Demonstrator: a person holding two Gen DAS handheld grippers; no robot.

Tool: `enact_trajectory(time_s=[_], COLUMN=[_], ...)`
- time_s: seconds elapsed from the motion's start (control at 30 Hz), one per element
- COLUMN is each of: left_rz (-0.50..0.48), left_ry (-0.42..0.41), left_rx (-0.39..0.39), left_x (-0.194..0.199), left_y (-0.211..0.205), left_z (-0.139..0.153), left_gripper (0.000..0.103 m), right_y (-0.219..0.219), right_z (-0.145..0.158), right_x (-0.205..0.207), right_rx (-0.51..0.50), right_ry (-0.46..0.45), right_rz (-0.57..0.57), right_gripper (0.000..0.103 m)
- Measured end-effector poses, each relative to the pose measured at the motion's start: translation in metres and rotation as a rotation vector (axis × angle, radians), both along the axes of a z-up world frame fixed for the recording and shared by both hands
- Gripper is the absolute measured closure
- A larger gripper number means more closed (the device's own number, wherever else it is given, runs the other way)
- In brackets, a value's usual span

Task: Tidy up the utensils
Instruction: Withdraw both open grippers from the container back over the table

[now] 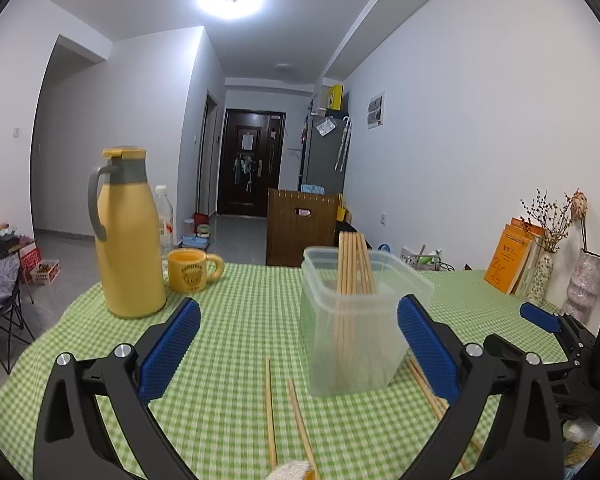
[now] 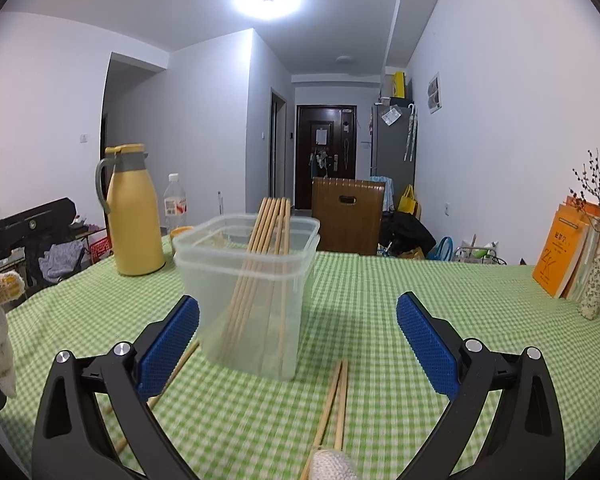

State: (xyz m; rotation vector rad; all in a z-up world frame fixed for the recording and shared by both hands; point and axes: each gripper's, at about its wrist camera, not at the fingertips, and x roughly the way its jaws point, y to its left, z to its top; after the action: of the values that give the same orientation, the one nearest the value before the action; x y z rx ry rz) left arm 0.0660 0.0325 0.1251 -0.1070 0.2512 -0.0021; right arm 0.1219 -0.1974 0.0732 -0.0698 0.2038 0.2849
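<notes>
Left gripper (image 1: 299, 344) and right gripper (image 2: 298, 342) hover level — jaws spread wide, empty.

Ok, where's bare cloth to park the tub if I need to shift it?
Widest bare patch: right of the clear tub, out toward the orange books and vase. Also open between the yellow jug and the tub. Crowded: loose chopsticks lie in front of the tub on both sides, under both open tools.

The orange book (image 2: 558, 256) leaning at the right of the worktop bears large grey letters "ZK" on its cover; the line above them is too small to read. The yellow mug (image 1: 192, 270) carries a printed line, unreadable.
</notes>
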Motion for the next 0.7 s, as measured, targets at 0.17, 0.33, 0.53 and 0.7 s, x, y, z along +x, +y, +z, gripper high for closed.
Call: enact_trajectory(time_s=[0.17,0.33,0.53,0.7], left_rz=[0.008,0.021,0.017,0.021], left_ry=[0.034,0.086,0.117,0.128], left_rx=[-0.048,-0.061,-0.057,-0.032], left_x=[-0.01,-0.012,-0.009,-0.005], left_y=[0.011,0.019,0.019,0.016], left_z=[-0.026,-0.055,-0.084,-0.102], left_gripper=[0.007,0.007,0.007,0.007], right_y=[-0.004,-0.007,-0.012,-0.017], right_z=[-0.022,-0.039,-0.052,-0.058], right_x=[-0.012,-0.022,-0.03,-0.032], right_rx=[0.004,-0.008,-0.017,-0.023], right_ry=[0.035,0.058,0.088,0.11], right_rz=[-0.008,-0.03,-0.048,-0.073], right_gripper=[0.008,0.008,0.008,0.008])
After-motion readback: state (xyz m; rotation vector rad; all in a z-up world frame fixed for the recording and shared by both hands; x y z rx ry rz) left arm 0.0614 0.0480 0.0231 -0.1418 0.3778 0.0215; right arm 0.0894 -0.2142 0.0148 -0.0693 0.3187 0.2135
